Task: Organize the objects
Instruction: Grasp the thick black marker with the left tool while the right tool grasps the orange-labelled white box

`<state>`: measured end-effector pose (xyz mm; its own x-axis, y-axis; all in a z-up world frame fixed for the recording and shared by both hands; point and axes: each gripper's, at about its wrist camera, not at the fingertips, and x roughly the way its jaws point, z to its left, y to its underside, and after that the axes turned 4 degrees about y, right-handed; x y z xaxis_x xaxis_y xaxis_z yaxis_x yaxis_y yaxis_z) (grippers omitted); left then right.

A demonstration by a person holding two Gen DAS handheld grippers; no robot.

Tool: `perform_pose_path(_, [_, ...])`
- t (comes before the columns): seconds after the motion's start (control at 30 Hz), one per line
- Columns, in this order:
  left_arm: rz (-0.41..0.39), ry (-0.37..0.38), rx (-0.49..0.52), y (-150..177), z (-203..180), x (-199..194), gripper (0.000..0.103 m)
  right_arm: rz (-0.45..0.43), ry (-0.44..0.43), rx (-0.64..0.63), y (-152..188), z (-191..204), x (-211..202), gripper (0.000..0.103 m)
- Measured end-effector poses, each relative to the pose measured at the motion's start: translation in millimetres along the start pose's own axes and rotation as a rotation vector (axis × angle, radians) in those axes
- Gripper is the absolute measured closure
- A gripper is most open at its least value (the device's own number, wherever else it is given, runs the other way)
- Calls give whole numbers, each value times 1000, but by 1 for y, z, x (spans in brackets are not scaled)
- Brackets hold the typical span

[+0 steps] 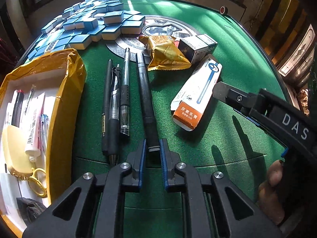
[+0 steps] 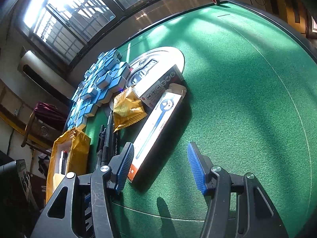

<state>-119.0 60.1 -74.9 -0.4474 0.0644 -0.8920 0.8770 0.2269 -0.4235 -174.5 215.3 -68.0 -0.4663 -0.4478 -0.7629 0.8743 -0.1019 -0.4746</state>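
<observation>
The left gripper (image 1: 152, 148) is pinched narrow on the near end of a long black pen (image 1: 145, 97), which runs straight ahead of it on the green table (image 1: 227, 148). 3 more pens (image 1: 116, 103) lie just to its left, and beyond them the yellow box (image 1: 65, 103). The right gripper (image 2: 160, 164) hangs wide with nothing in it, the white carton (image 2: 156, 123) beside its left finger. Held only by its end, the pen would likely droop or twist out once lifted, or it may drag its neighbours.

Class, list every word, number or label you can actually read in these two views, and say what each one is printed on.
"DAS": right gripper body.
"尿素乳膏": orange end of the white ointment box.
"0.5": black pen barrel.
Too small or blurred: the tube in the yellow box, the grey carton, the mahjong tiles.
</observation>
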Motion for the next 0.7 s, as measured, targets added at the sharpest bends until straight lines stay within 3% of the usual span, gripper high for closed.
perform_pose_path(0.33, [26, 40, -9, 57, 11, -28, 92, 44, -35, 4, 2, 1, 6, 53])
perform_pose_path(0.53, [12, 41, 9, 72, 13, -34, 92, 52, -36, -5, 1, 6, 8, 52])
perform_pose_path(0.63, [9, 49, 8, 75, 15, -36, 92, 104, -47, 29, 0, 13, 13, 52])
perform_pose_path(0.7, [8, 56, -1, 77, 18, -38, 92, 113, -3, -6, -3, 26, 16, 52])
